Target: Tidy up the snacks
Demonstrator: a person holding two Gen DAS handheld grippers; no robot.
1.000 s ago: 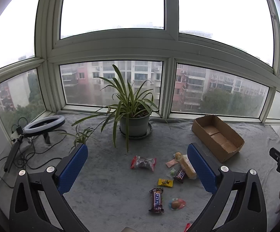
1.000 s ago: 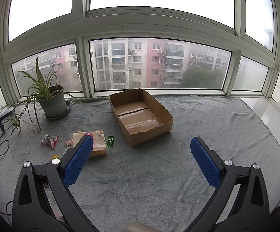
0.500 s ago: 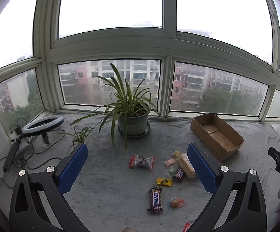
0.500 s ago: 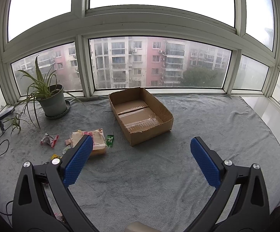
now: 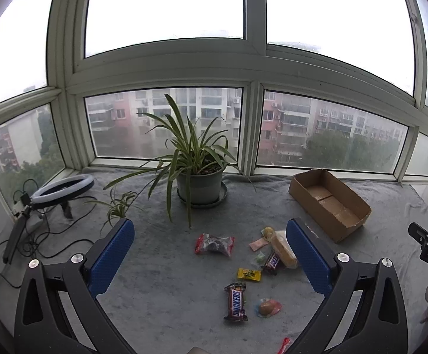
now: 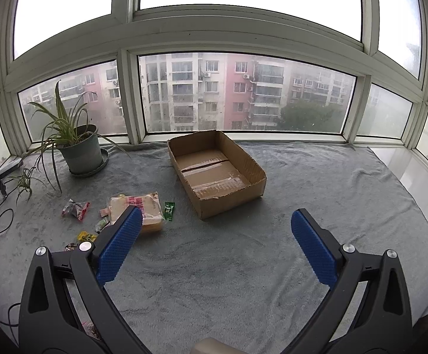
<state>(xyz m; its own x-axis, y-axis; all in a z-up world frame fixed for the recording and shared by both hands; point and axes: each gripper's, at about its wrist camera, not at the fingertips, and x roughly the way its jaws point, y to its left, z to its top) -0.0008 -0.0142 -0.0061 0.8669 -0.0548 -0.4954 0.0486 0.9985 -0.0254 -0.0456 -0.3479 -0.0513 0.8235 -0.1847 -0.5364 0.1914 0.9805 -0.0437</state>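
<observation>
Currently left hand-held gripper spread wide, holding nothing, hovering above grey blanket. Snacks scattered ahead between and just past the pads: Snickers bar nearest, label "SNICKERS" readable; yellow packet, red-ended clear bag, bread pack further out. Cardboard box open-topped, right of snack pile, apart from it. Right hand-held gripper also spread, holding nothing, box straight ahead, bread pack by left pad. "DAS" visible on right gripper body in left view.
</observation>
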